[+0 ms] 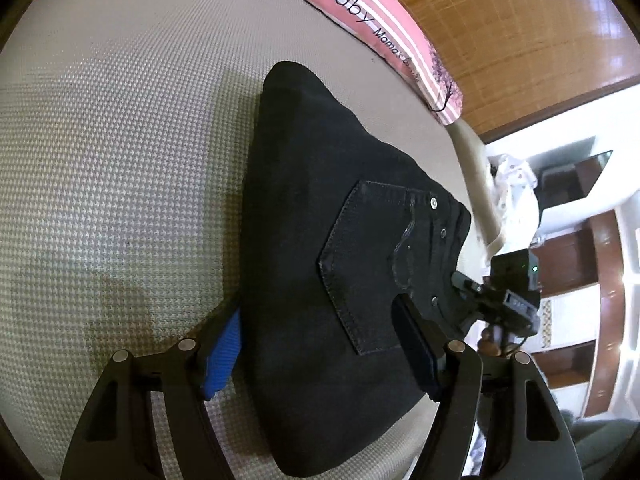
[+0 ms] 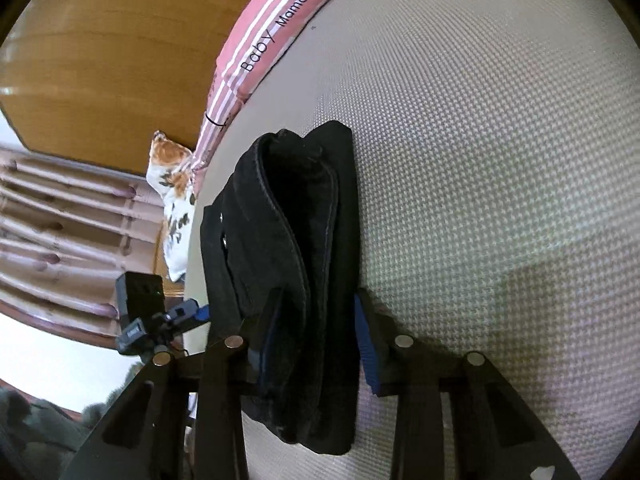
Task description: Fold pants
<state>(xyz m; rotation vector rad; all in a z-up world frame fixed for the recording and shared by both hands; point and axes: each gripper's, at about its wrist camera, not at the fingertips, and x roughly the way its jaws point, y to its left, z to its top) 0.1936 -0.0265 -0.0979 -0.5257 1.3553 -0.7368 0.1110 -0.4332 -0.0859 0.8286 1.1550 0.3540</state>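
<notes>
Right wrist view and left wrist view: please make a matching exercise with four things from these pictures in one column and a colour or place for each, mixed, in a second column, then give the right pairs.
Things:
1. folded black denim pants
2. striped cloth printed "Baby"
3. woven houndstooth bed cover
4. flower-printed pillow

Descriptions:
A. pink with white stripes, at the far edge of the bed
B. white with orange flowers, beyond the bed's edge
C. pale grey and white, under everything
D. dark, back pocket up, between the left claw's fingers

Pairs: 1-D, 2-A, 3-C, 4-B
</notes>
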